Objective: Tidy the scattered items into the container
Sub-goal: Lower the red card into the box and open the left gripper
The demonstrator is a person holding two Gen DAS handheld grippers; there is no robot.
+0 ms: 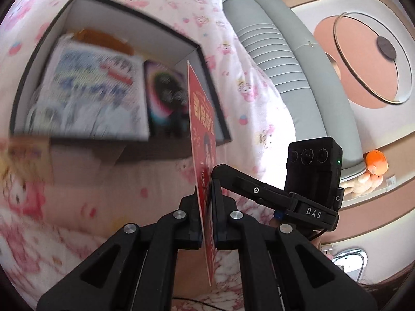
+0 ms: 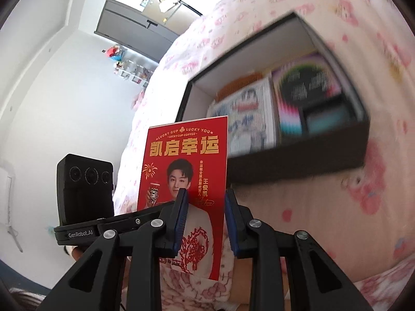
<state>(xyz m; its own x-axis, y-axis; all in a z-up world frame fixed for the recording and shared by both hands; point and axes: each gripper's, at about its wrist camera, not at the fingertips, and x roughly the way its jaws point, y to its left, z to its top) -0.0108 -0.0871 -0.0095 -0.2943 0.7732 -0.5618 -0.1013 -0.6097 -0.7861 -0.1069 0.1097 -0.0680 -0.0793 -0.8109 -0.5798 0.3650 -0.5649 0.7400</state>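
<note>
My left gripper point(image 1: 207, 202) is shut on a red card point(image 1: 202, 119), seen edge-on, held upright above the pink bedspread just in front of the black box point(image 1: 207, 59). In the right wrist view the same red card point(image 2: 186, 155) faces me, pinched by the left gripper point(image 2: 166, 207) from the left side. My right gripper point(image 2: 205, 207) is open, its blue-padded fingers point(image 2: 181, 215) standing on either side of the card's lower part without touching it. The black box point(image 2: 298, 160) holds a white patterned packet point(image 2: 249, 119), a dark colourful card point(image 2: 306, 83) and an orange item point(image 2: 238, 85).
Pink cartoon-print bedspread point(image 1: 249, 83) covers the bed. A yellowish card point(image 1: 26, 158) lies blurred at the left beside the box. A grey padded headboard point(image 1: 285, 51) and an orange plush toy point(image 1: 376, 165) are to the right. A white wall point(image 2: 64, 90) and a shelf are on the left.
</note>
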